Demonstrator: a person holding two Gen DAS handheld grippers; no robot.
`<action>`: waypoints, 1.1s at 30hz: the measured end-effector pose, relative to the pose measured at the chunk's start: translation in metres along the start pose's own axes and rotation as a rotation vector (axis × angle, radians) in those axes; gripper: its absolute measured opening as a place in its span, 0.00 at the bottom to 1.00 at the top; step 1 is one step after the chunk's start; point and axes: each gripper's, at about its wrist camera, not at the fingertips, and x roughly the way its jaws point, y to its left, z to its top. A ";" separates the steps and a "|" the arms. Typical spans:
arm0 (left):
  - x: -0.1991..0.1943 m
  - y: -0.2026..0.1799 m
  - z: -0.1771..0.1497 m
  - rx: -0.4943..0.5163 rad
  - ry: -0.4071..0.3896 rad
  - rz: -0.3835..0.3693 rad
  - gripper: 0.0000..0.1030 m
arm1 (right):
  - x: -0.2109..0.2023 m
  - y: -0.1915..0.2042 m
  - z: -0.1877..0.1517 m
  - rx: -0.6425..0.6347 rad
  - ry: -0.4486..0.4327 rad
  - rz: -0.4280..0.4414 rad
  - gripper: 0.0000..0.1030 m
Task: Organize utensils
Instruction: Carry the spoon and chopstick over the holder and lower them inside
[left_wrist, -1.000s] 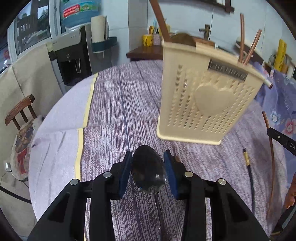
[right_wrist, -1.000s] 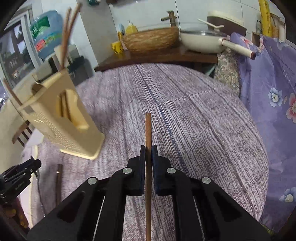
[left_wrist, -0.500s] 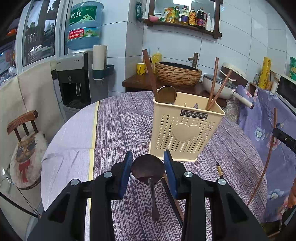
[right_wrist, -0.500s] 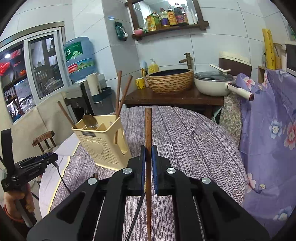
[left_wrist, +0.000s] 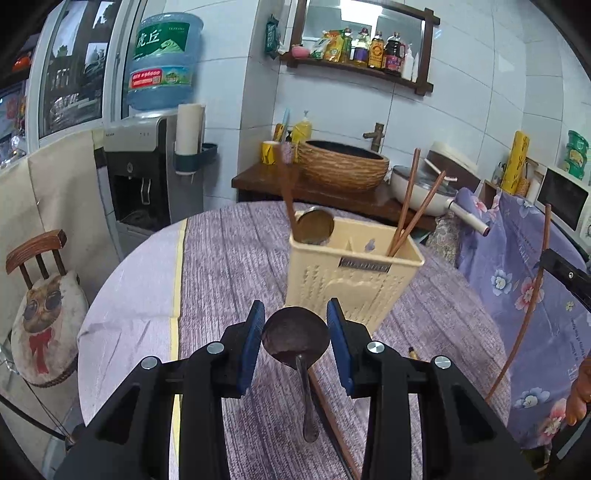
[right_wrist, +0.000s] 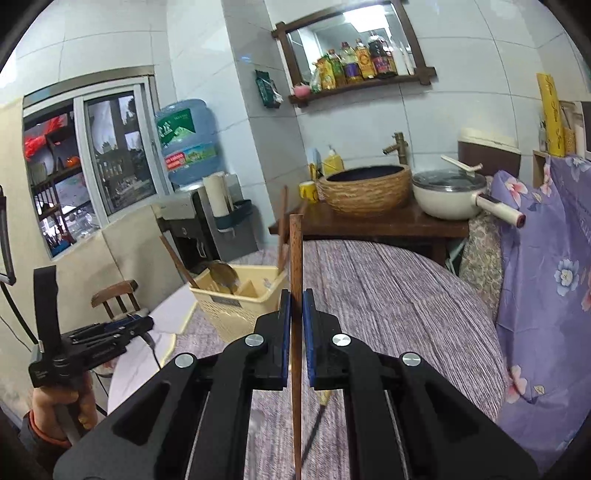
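My left gripper (left_wrist: 295, 332) is shut on a dark metal spoon (left_wrist: 295, 334), bowl between the pads, handle hanging down, above the table in front of the cream utensil caddy (left_wrist: 351, 277). The caddy holds a spoon (left_wrist: 315, 229), a wooden stick and two chopsticks (left_wrist: 410, 212). My right gripper (right_wrist: 296, 328) is shut on a brown chopstick (right_wrist: 295, 258) held upright, to the right of the caddy (right_wrist: 236, 302). That chopstick also shows in the left wrist view (left_wrist: 532, 295). The left gripper shows in the right wrist view (right_wrist: 92, 339).
A chopstick (left_wrist: 332, 417) and a dark cable lie on the purple-striped round table (left_wrist: 229, 266). A wooden chair (left_wrist: 37, 280) stands at left. A side counter with a woven basket (left_wrist: 343, 170) and pot is behind. A flowered purple cloth (right_wrist: 546, 280) is at right.
Both grippers have risen well above the table with their utensils. The caddy now looks lower and farther, and the room's walls have come into view.
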 end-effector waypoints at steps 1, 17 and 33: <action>-0.002 -0.002 0.006 0.001 -0.012 -0.006 0.34 | 0.000 0.004 0.005 -0.002 -0.011 0.010 0.07; 0.008 -0.048 0.135 0.020 -0.309 0.057 0.34 | 0.050 0.067 0.135 -0.037 -0.292 -0.012 0.07; 0.081 -0.042 0.066 0.045 -0.151 0.069 0.34 | 0.133 0.049 0.033 -0.071 -0.152 -0.082 0.07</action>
